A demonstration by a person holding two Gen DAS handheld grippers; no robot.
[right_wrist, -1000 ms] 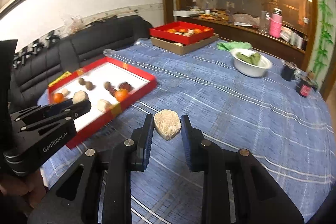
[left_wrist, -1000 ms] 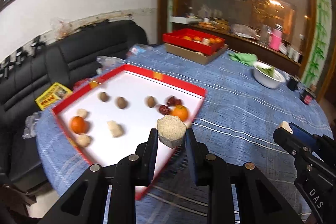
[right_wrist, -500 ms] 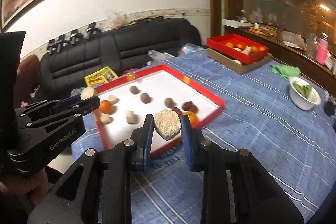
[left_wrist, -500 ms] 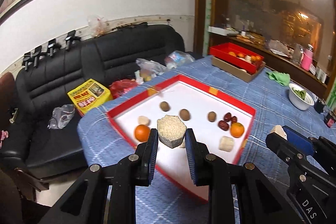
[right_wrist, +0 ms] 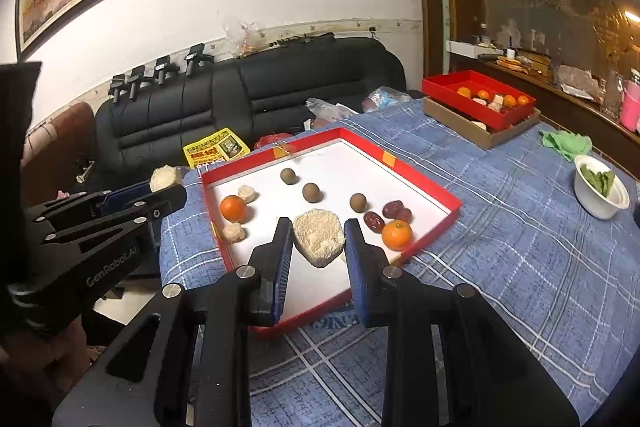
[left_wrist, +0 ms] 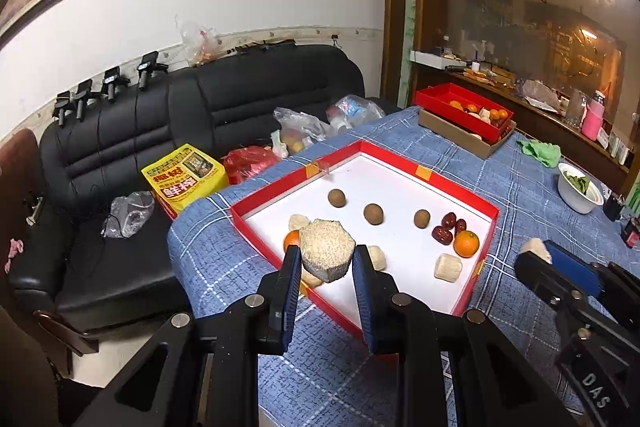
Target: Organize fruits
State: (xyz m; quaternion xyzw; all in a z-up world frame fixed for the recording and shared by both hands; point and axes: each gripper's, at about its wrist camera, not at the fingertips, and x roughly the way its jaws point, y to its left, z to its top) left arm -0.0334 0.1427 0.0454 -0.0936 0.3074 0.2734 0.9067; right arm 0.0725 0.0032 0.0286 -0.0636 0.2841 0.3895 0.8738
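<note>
My left gripper (left_wrist: 326, 254) is shut on a beige hexagonal puffed-rice cake (left_wrist: 326, 245), held above the near-left rim of the red tray (left_wrist: 452, 183). My right gripper (right_wrist: 318, 227) is shut on a crumbly beige cake (right_wrist: 319, 241) over the white floor of the same tray (right_wrist: 412, 171). In the tray lie two oranges (right_wrist: 233, 207) (right_wrist: 396, 235), three brown round fruits (right_wrist: 312, 193), red dates (right_wrist: 390, 213) and small beige cakes (right_wrist: 234, 232). Each gripper shows at the edge of the other's view, the right one (left_wrist: 538, 255) and the left one (right_wrist: 162, 187).
A second red tray of fruit (right_wrist: 478, 95) sits on a cardboard box at the table's far side. A white bowl with greens (right_wrist: 600, 193) and a green cloth (right_wrist: 566, 143) lie to the right. A black sofa (left_wrist: 160, 131) with a yellow packet (left_wrist: 184, 179) stands behind the table's left edge.
Both views have swung left, so the tray sits more central and the sofa has come into sight. Both grippers still hold their cakes. Little has shifted in the last half second.
</note>
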